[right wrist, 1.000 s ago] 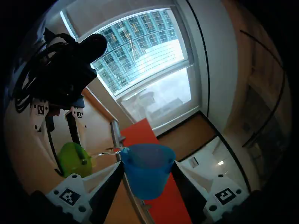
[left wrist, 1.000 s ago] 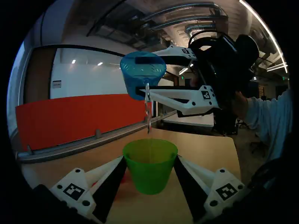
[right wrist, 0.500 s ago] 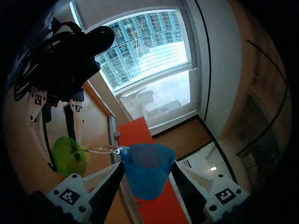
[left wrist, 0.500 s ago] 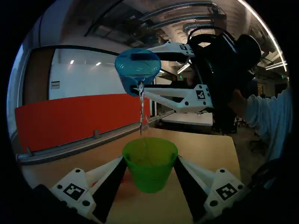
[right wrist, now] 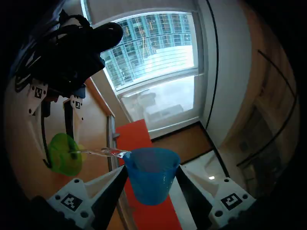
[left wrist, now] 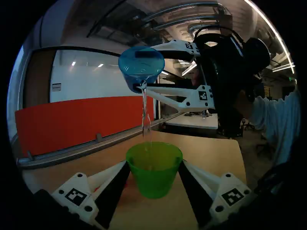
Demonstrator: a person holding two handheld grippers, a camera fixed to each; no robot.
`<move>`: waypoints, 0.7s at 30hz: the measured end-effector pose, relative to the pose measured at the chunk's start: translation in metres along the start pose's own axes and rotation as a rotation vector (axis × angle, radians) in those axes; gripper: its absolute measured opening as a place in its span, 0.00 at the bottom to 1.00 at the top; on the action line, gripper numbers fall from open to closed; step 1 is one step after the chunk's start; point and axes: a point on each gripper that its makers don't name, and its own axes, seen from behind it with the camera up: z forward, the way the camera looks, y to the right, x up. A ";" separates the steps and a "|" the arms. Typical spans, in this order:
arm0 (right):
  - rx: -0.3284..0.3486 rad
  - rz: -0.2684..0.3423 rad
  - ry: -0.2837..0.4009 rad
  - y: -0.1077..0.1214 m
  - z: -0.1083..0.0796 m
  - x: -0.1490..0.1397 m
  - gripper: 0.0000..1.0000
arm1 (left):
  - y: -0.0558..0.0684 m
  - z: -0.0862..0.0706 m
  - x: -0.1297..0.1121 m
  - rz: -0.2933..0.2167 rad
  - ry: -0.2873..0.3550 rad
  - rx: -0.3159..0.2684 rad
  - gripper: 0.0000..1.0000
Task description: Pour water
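A green cup (left wrist: 154, 168) stands upright between the fingers of my left gripper (left wrist: 153, 174), which is shut on it just above the wooden table (left wrist: 215, 153). Above it my right gripper (left wrist: 153, 78) holds a blue cup (left wrist: 141, 68) tipped on its side. A thin stream of water (left wrist: 144, 111) falls from the blue cup's rim into the green cup. In the right gripper view the blue cup (right wrist: 151, 179) sits between the fingers of the right gripper (right wrist: 151, 184), and the water (right wrist: 98, 152) runs across to the green cup (right wrist: 63, 154) held by the left gripper (right wrist: 57, 153).
An orange panel (left wrist: 76, 119) and a metal rail (left wrist: 88, 143) run along the table's far side. A person's sleeve (left wrist: 276, 122) is at the right behind the right gripper. A large window (right wrist: 157, 57) is in the right gripper view.
The blue cup has tipped further and shifted slightly left. The water has grown from a short trickle into a steady stream reaching the green cup, which has stayed put.
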 end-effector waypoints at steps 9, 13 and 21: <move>-0.010 -0.039 0.000 0.006 -0.002 0.002 0.89 | 0.002 0.000 0.002 0.001 -0.001 -0.002 0.85; -0.017 -0.060 -0.001 0.009 -0.002 0.002 0.89 | 0.001 0.001 0.002 0.000 0.000 -0.001 0.85; -0.028 -0.100 -0.003 0.016 -0.004 0.002 0.89 | 0.001 0.002 0.004 -0.004 0.003 -0.003 0.85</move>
